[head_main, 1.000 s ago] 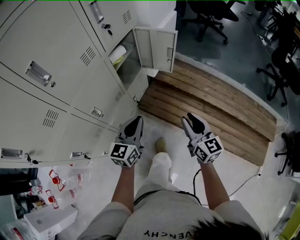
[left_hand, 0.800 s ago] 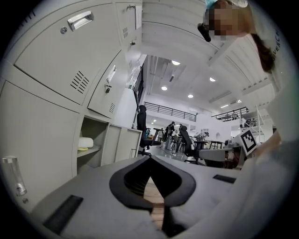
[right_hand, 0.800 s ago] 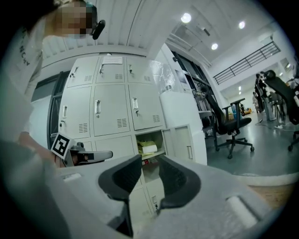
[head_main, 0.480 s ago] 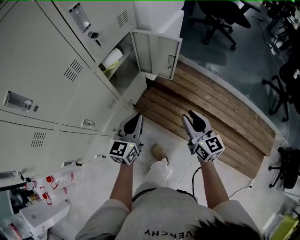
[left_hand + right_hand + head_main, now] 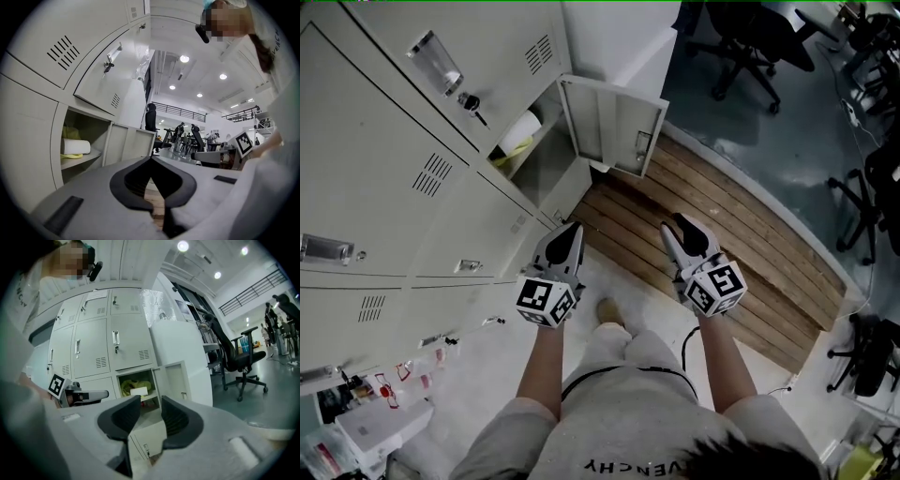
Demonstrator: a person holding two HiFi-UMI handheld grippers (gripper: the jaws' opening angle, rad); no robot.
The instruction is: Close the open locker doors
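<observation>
One door (image 5: 614,127) is seen swung wide ahead, well clear of both tools, which are held level toward it, probably for a push. The left hand-held gripper (image 5: 570,232) is pressed together and empty. The right hand-held gripper (image 5: 679,227) is spread, its jaws just opened further, with nothing between them.

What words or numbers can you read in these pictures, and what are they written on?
"VENCHY": upside down on the person's shirt, the start hidden.
Cubes on the left tool and right tool: square patterns, no words.
Sheet on a top locker door: too small to read.
Red print on the clear packs by the lockers: too small to read.
</observation>
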